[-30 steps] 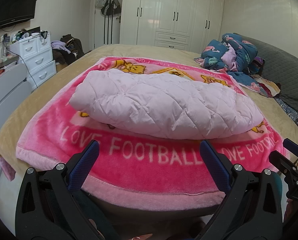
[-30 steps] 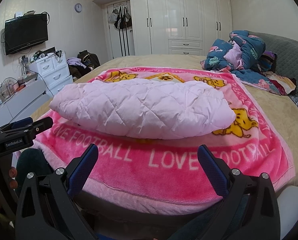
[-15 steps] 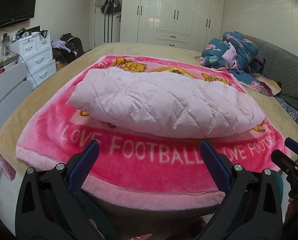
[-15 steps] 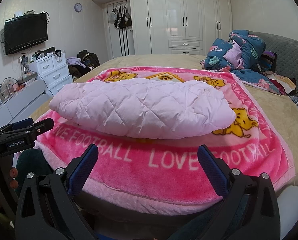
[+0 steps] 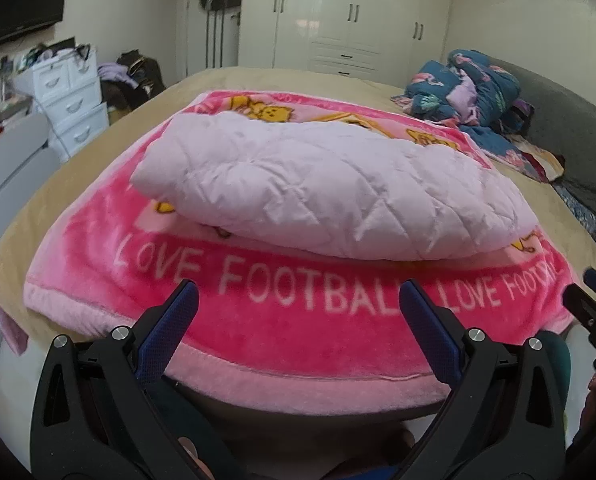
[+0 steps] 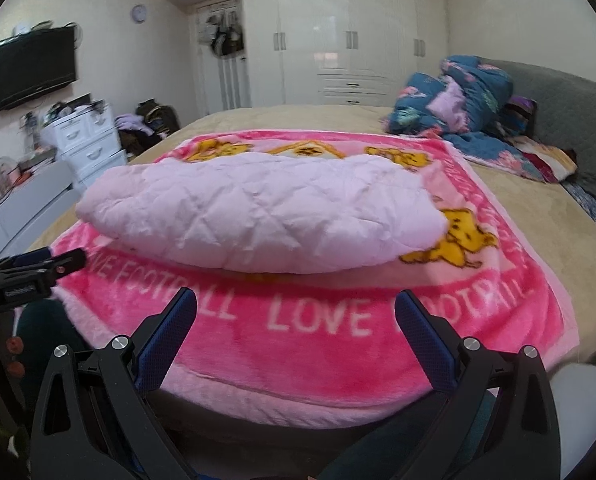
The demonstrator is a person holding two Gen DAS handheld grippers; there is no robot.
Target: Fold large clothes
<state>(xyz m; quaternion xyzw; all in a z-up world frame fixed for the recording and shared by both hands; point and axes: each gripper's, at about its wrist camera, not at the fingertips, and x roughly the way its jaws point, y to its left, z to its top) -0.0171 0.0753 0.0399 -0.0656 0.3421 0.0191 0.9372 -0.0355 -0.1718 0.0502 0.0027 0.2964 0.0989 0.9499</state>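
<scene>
Pink quilted coat (image 5: 330, 192) folded on blanket (image 5: 289, 320), left tool (image 5: 298, 300) and right tool (image 6: 295, 308) both spread wide, empty

Soft indoor light; ceiling glare on the wardrobe (image 6: 350, 40) beyond my jaws; motion blur, fisheye-bent dark corners.

Folded pink quilted garment (image 5: 322, 188) lies on pink blanket (image 5: 281, 320).

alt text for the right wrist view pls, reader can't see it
A folded pale pink quilted jacket lies on a bright pink "LOVE FOOTBALL" blanket spread over a tan bed. The open right gripper hangs empty above the blanket's near edge; the left gripper pokes in at left. White wardrobes stand behind.
</scene>
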